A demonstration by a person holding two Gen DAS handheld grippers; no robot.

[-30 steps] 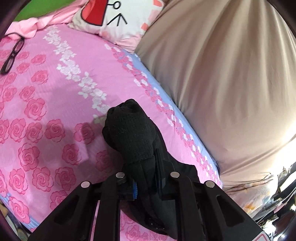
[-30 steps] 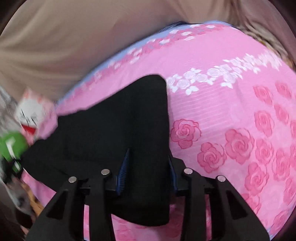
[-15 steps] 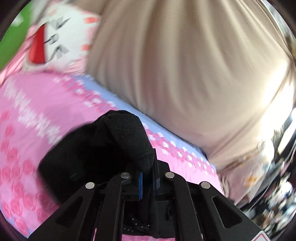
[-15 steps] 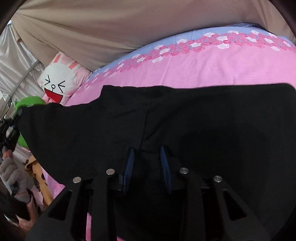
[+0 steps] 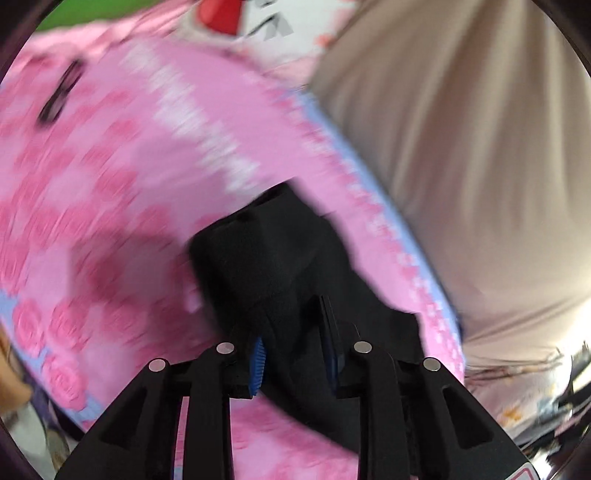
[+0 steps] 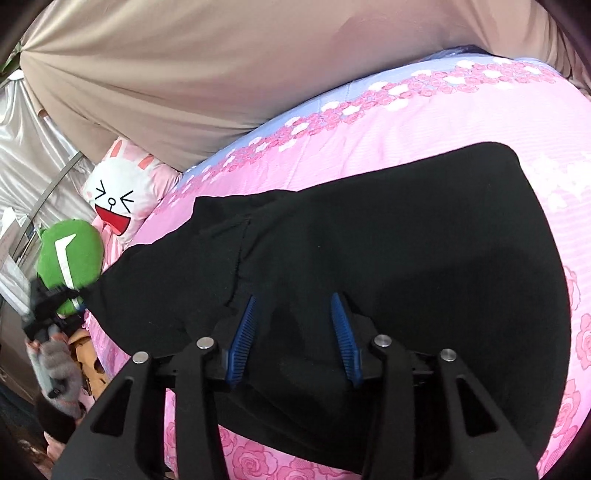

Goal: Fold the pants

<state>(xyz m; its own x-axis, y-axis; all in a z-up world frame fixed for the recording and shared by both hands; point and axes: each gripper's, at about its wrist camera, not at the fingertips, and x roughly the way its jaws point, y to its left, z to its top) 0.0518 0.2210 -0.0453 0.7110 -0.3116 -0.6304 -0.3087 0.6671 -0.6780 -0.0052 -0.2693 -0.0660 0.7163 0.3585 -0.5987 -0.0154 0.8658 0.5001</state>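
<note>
Now the black knit pants (image 6: 388, 266) lie spread flat on the bed's pink rose-print sheet (image 6: 424, 122), below a beige curtain (image 6: 184, 74). Both tongs are opening: the left tongs (image 5: 293, 345) have a bunched fold of fabric between their blue pads, while the right tongs (image 6: 293, 336) stand apart over flat cloth, gripping nothing.

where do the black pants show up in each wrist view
Left wrist view: the black pants sit bottom centre, bunched, running down between the left gripper fingers, whose jaws are opening.
Right wrist view: the pants spread flat across the middle, passing between the right gripper fingers, also opening.
Shared landmark: the white rabbit pillow, blurred at top centre and at the left edge.
</note>
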